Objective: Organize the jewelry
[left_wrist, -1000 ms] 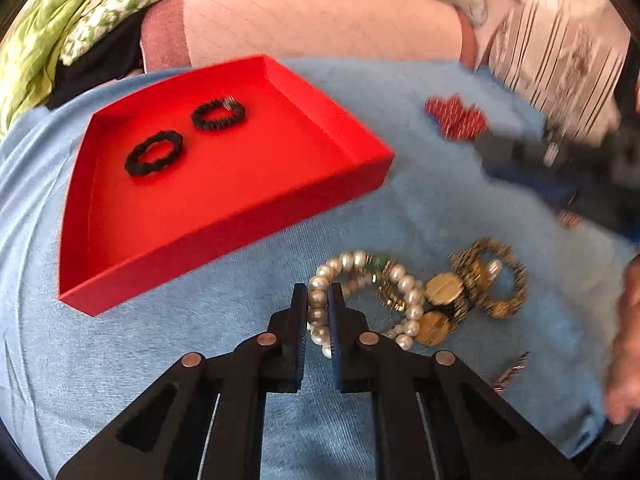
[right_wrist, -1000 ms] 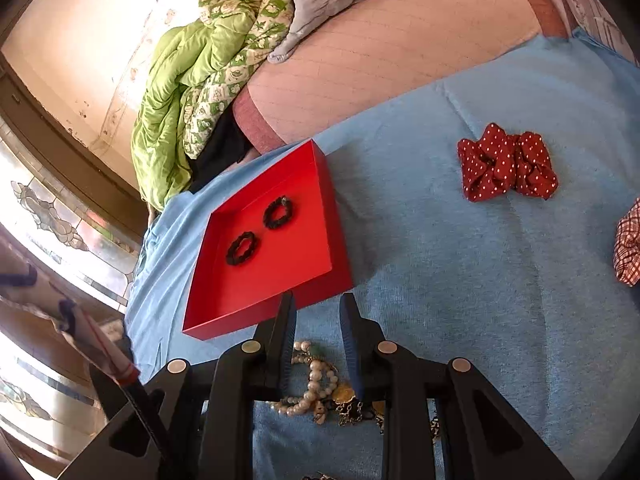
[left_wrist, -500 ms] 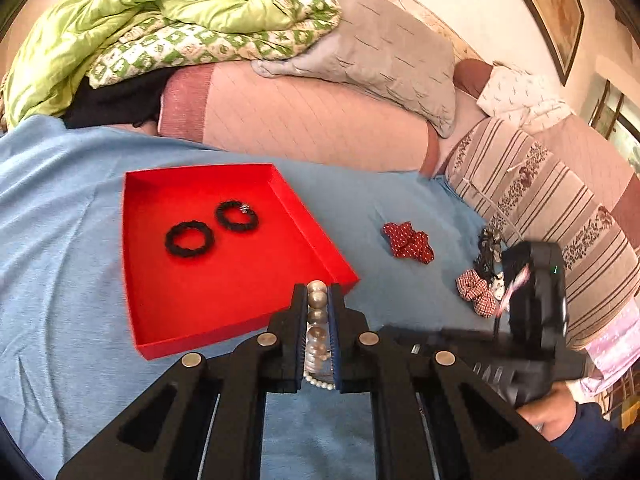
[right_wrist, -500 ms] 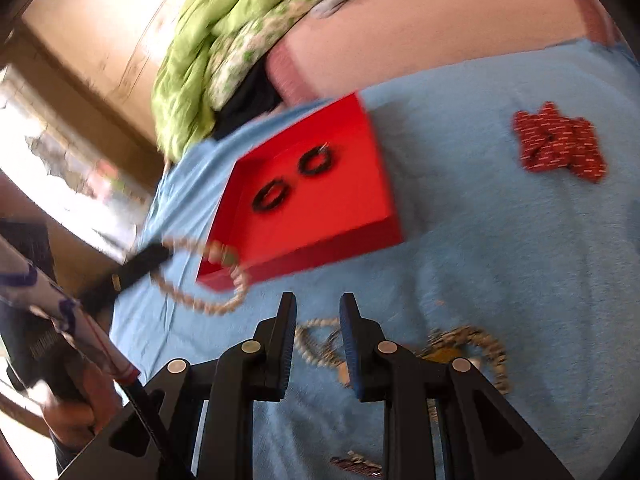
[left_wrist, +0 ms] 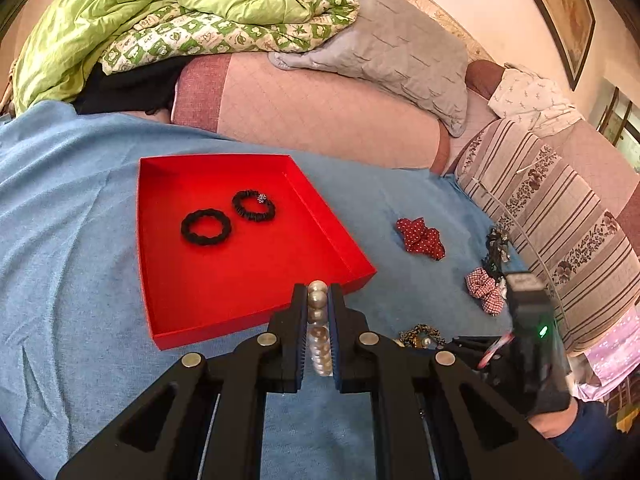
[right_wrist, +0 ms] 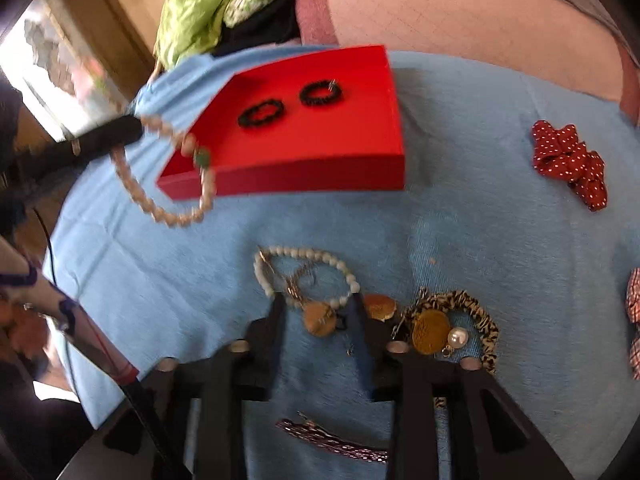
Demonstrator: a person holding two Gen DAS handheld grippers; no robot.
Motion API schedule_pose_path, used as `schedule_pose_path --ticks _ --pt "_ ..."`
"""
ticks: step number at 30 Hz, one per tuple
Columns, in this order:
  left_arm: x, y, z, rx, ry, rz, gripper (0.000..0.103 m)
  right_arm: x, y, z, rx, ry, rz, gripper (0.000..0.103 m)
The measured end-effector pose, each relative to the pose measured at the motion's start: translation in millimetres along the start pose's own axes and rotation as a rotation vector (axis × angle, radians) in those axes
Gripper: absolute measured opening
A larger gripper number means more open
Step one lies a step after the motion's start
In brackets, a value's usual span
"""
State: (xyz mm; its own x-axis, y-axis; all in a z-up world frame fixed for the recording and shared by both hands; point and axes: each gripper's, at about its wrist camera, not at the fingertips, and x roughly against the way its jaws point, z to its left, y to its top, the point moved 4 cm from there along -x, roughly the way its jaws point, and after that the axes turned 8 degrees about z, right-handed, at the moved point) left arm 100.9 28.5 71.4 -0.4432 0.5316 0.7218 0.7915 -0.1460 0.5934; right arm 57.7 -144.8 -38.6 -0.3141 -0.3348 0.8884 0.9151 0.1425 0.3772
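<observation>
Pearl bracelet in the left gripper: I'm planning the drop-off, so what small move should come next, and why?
Probably carry it forward over the red tray and only then open. The left gripper is shut on the pearl bracelet, which hangs clear of the blue cloth, in front of the tray's near corner. Inside, two black hair ties leave bare floor.

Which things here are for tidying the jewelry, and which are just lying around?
For the job: red tray, pearl bracelet clamped in the left gripper, white bead bracelet, gold pendants, open right gripper.

Lying around: green quilt, grey pillow, striped cushion.
</observation>
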Motion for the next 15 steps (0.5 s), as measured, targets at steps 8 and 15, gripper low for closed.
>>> schedule_pose_path --ticks 8,15 --pt "-2 0 1 0.002 0.012 0.004 0.009 -13 -7 14 0.154 -0.118 0.019 0.032" --pt "-10 0 0 -0.004 0.017 0.019 0.009 -14 -4 14 0.191 -0.151 0.017 0.027"
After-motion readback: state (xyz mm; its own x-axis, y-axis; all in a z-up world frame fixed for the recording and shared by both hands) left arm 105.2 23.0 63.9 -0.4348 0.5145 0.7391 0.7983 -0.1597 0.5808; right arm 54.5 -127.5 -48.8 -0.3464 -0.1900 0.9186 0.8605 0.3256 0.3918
